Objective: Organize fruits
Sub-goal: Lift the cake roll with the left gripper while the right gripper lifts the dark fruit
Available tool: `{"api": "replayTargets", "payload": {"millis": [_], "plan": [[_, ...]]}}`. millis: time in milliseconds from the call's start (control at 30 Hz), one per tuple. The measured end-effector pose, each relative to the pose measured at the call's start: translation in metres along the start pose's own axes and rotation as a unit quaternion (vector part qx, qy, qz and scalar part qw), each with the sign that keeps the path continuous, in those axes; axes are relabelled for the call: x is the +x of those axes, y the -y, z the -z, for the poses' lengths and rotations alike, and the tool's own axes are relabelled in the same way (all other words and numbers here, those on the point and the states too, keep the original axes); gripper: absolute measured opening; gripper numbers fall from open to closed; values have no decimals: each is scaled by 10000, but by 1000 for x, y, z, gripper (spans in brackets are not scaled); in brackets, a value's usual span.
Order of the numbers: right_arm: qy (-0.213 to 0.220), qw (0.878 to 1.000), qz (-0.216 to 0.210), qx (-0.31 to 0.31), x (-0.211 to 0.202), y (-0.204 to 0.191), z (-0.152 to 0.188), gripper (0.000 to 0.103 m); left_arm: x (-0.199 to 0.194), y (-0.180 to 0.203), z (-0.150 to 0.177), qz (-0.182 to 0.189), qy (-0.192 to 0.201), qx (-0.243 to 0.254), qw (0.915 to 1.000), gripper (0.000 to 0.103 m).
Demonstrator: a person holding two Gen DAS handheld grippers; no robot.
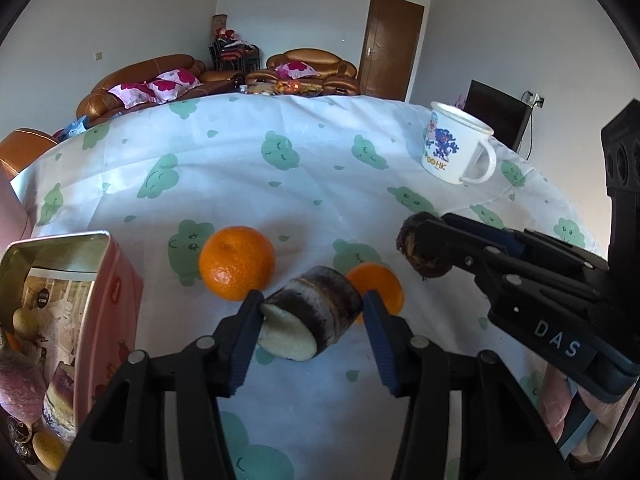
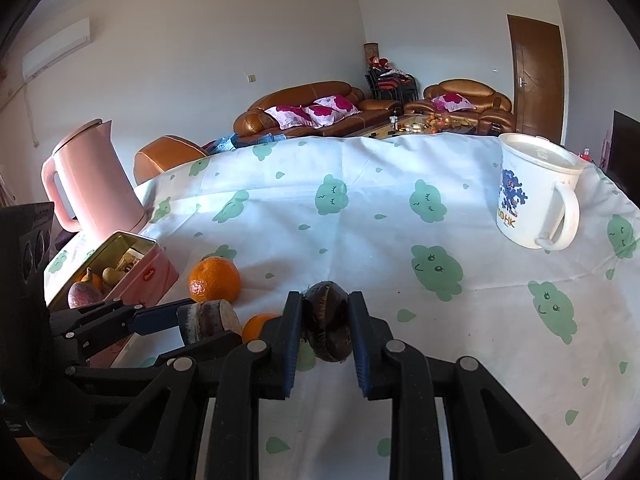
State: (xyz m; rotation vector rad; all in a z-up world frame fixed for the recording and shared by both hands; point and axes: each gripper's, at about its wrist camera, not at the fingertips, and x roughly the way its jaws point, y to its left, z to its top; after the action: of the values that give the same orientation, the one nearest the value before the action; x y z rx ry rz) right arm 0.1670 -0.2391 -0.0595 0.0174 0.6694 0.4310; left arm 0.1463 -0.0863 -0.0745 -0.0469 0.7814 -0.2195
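My left gripper [image 1: 312, 306] is shut on a short piece of sugarcane [image 1: 310, 318] with dark skin and a pale cut end, held just above the cloth. My right gripper [image 2: 325, 304] is shut on a dark brown water chestnut [image 2: 326, 326]; it also shows in the left wrist view [image 1: 424, 246]. A large orange [image 1: 237, 262] and a smaller orange [image 1: 378, 286] lie on the cloth behind the sugarcane. A pink tin [image 1: 116, 276] at the left holds several fruits, including a purple one [image 2: 82, 294].
A white mug [image 2: 534, 196] with a blue cartoon stands at the far right. A pink kettle [image 2: 90, 184] stands behind the tin at the far left. The table carries a white cloth with green clouds [image 2: 360, 216]. Sofas are beyond the table.
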Motion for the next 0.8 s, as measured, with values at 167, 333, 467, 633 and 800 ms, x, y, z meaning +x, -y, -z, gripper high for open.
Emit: {"api": "replayTargets", "payload": {"millis": [167, 333, 467, 633, 800], "plan": [[124, 9999, -30, -55, -4, -2, 0, 25, -7, -2, 0, -34, 183, -54, 9998, 53], [279, 9995, -71, -129, -10, -5, 0, 25, -14, -1, 0, -132, 384, -27, 9992, 52], [378, 9991, -94, -164, -13, -6, 0, 25, -20, 0, 0, -206, 532, 1, 9984, 52], [527, 9983, -114, -229, -19, -8, 2, 25, -27, 4, 1, -310, 732, 113, 9968, 52], [621, 9977, -109, -263, -22, -10, 2, 25, -31, 5, 2, -377, 854, 147, 9955, 52]]}}
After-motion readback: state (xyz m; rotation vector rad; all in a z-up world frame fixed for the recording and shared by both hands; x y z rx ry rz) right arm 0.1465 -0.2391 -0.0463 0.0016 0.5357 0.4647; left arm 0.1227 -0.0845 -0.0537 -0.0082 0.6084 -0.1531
